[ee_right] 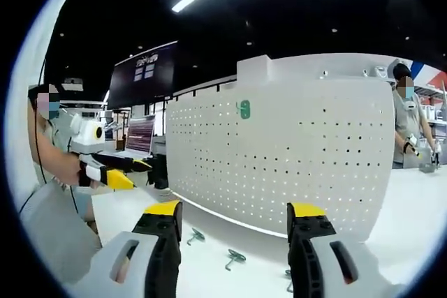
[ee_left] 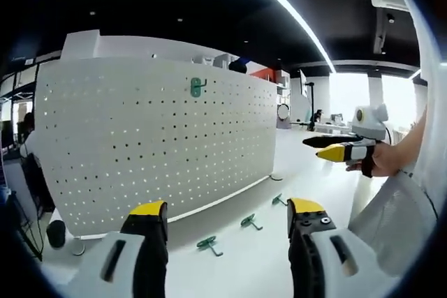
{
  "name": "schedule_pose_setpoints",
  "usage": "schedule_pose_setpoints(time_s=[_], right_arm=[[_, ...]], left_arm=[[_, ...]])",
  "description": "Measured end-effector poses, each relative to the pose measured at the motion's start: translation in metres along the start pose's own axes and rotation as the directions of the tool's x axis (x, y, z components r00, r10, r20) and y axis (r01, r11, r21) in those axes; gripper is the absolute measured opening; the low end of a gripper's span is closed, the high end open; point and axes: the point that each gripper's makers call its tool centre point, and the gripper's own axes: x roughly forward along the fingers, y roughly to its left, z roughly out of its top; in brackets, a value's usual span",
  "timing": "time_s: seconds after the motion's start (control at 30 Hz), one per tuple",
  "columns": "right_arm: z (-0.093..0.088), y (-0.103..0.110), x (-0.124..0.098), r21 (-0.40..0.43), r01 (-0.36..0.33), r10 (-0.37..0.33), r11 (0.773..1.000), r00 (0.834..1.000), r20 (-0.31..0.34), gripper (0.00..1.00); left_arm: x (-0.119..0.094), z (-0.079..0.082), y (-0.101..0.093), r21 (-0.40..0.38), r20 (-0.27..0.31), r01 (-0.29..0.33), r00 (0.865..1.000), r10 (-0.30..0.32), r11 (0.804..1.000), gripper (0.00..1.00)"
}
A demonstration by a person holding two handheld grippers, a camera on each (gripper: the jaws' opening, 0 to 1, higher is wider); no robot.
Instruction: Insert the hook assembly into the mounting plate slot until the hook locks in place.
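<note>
A white pegboard (ee_left: 154,137) stands upright on the white table (ee_left: 307,172). One green hook (ee_left: 198,87) sits in its upper holes, seen too in the right gripper view as the green hook (ee_right: 244,109) on the pegboard (ee_right: 300,151). Three loose green hooks lie on the table before the board: the nearest hook (ee_left: 208,244), the middle hook (ee_left: 250,222), the farthest hook (ee_left: 279,200). My left gripper (ee_left: 227,209) hovers open above them, holding nothing. My right gripper (ee_right: 236,210) is open and empty, facing the board, with loose hooks (ee_right: 234,259) below it.
A hand holds the right gripper (ee_left: 316,148) at the table's right side. The left gripper (ee_right: 136,171) shows at the left of the right gripper view. A dark monitor (ee_right: 143,75) hangs behind the board. A person (ee_right: 405,116) stands past the board's far end.
</note>
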Motion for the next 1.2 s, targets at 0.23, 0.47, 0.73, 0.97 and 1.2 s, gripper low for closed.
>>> schedule_pose_setpoints(time_s=[0.23, 0.47, 0.73, 0.97, 1.2], right_arm=[[0.002, -0.001, -0.001, 0.004, 0.003, -0.003, 1.000, 1.000, 0.007, 0.58], [0.001, 0.002, 0.000, 0.009, -0.008, 0.008, 1.000, 1.000, 0.006, 0.58], [0.001, 0.002, -0.001, 0.013, -0.009, 0.009, 1.000, 1.000, 0.008, 0.57], [0.002, 0.002, -0.001, 0.014, -0.011, 0.011, 1.000, 1.000, 0.010, 0.56], [0.005, 0.002, -0.002, -0.002, -0.008, 0.008, 1.000, 1.000, 0.023, 0.57]], left_arm=[[0.007, -0.005, -0.002, 0.051, -0.047, 0.043, 0.998, -0.041, 0.998, 0.72], [0.012, -0.010, -0.002, 0.099, -0.100, 0.104, 0.991, -0.094, 0.990, 0.74], [0.017, -0.017, -0.003, 0.147, -0.164, 0.166, 0.976, -0.142, 0.975, 0.72], [0.025, -0.028, -0.003, 0.180, -0.242, 0.231, 0.952, -0.185, 0.956, 0.73], [0.032, -0.041, 0.002, 0.213, -0.332, 0.297, 0.918, -0.217, 0.931, 0.71]])
